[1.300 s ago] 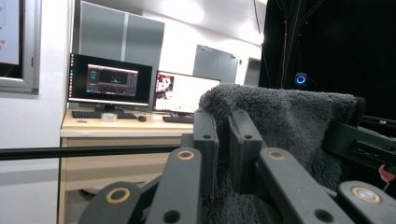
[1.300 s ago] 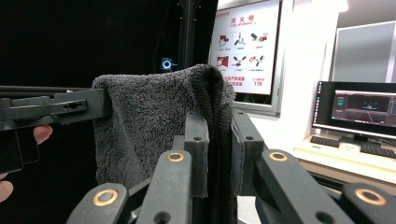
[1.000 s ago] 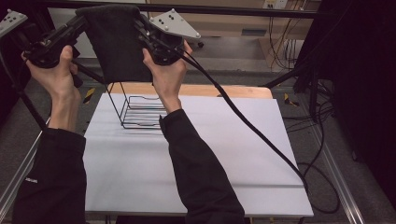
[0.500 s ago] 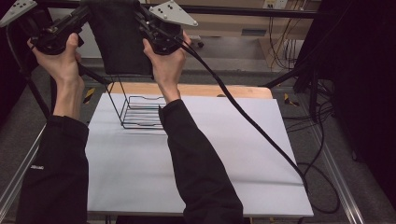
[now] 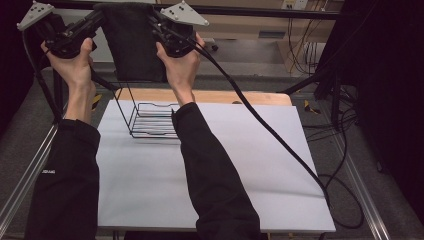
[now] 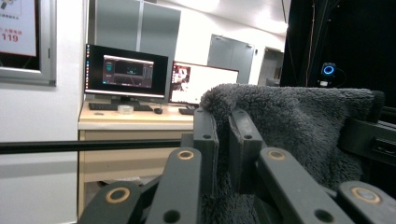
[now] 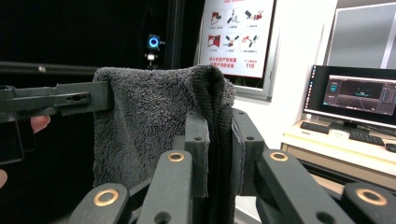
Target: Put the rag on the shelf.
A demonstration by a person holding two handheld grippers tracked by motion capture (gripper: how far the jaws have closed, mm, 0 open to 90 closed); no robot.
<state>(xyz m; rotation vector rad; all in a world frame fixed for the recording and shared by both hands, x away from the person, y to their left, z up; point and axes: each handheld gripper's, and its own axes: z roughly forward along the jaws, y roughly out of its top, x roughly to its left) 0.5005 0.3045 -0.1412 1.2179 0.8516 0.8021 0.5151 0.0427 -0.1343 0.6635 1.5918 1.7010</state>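
Your left hand-held gripper (image 5: 97,19) and right hand-held gripper (image 5: 152,22) each clamp 1 top corner of the dark towel (image 5: 131,47); it looks soft, light and floppy, so keep gripping its corners.

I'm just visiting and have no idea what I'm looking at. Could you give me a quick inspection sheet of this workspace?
Surface: white table with a wooden strip along its far edge.
Job's things: dark grey towel held up in the air, hanging by its two top corners; black wire rack standing on the table beneath it.
Clutter: nothing seen on the table besides the rack.
Grippers: left gripper shut on one towel corner; right gripper shut on the other; the fingers press the fabric.
Cables: thick black cable trails from the right gripper across the table; more cables on the floor at right.
Surroundings: monitors on a desk, a poster, dark curtains.
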